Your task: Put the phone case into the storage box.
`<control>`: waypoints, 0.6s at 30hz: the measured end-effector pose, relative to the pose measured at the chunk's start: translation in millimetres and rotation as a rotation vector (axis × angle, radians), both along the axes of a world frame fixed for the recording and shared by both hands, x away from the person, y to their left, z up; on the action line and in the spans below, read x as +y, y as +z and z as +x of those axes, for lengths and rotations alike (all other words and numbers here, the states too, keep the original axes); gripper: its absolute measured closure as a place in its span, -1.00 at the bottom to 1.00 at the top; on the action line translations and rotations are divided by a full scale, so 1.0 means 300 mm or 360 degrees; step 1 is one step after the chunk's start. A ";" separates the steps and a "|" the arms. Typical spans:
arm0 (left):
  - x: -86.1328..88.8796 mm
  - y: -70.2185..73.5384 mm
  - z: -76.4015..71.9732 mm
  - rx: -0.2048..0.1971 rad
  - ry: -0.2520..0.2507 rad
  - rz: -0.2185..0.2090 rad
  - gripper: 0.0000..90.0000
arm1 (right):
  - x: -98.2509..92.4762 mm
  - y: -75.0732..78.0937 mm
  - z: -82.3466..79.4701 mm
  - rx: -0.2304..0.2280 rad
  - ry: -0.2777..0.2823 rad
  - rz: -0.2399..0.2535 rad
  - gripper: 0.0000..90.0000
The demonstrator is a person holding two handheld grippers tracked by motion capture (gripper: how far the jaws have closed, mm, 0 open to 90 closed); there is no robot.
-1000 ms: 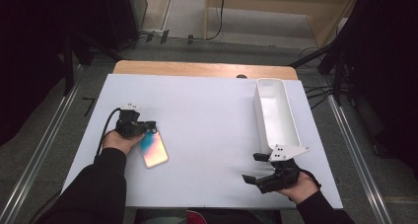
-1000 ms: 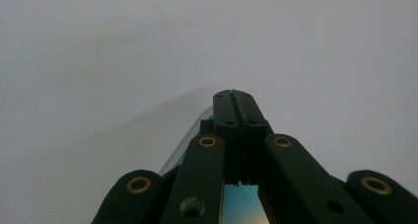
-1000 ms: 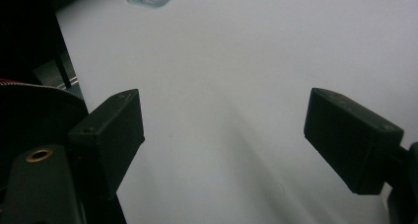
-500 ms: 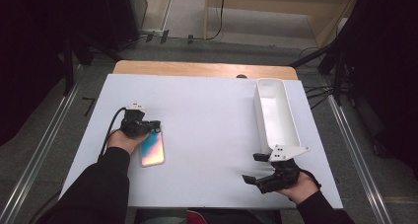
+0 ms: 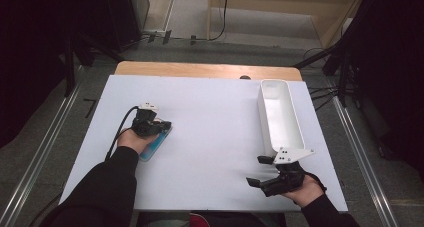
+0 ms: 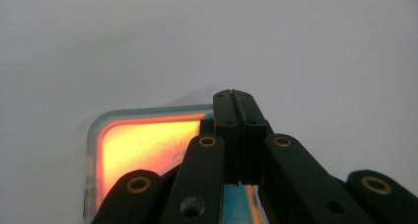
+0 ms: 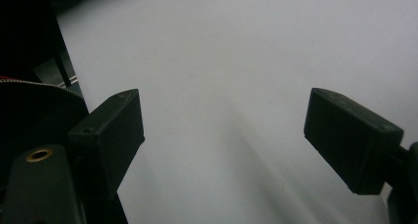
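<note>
Iridescent orange-and-teal, the flat rounded-corner plastic card [image 5: 156, 143] lies at the white worktop's [image 5: 215, 117] left, under the closed left hand-held gripper [image 5: 161, 125], which pushes best kept low and flat; right, beside the long white tray [image 5: 280, 114], the right hand-held gripper [image 5: 259, 171] waits open, empty.

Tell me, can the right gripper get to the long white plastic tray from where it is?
Probably yes. The right gripper sits open just below the long white plastic tray, with only bare white table between them.
</note>
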State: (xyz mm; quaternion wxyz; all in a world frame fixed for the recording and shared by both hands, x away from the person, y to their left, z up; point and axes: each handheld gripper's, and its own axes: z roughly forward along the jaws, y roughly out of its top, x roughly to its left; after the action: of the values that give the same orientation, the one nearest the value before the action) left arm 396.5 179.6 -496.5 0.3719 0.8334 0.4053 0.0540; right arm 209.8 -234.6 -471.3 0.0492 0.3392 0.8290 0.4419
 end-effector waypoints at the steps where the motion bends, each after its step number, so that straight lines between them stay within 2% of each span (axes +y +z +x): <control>1: -0.009 -0.001 0.001 -0.0004 -0.0016 0.0003 0.97 | -0.001 0.000 0.000 -0.0002 0.0000 -0.0002 -0.69; 4: -0.039 -0.004 0.004 -0.0020 -0.0037 -0.0007 0.97 | -0.002 0.000 0.000 -0.0005 -0.0001 -0.0002 -0.69; 9: -0.077 -0.004 0.017 -0.0005 -0.0070 -0.0009 0.97 | -0.004 0.000 -0.002 0.0002 0.0000 0.0000 -0.69; 15: -0.126 -0.010 0.027 -0.0017 -0.0116 -0.0010 0.97 | -0.005 0.000 -0.003 0.0009 -0.0001 -0.0002 -0.69; 18: -0.148 -0.011 0.033 -0.0007 -0.0122 -0.0030 0.97 | -0.005 -0.001 -0.003 0.0007 0.0001 -0.0002 -0.69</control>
State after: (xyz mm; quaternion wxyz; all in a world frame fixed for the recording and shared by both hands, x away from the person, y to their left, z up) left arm 406.5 135.2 -499.8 0.3825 0.8446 0.3726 0.0376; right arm 208.9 -236.0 -471.5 0.0474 0.3401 0.8294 0.4406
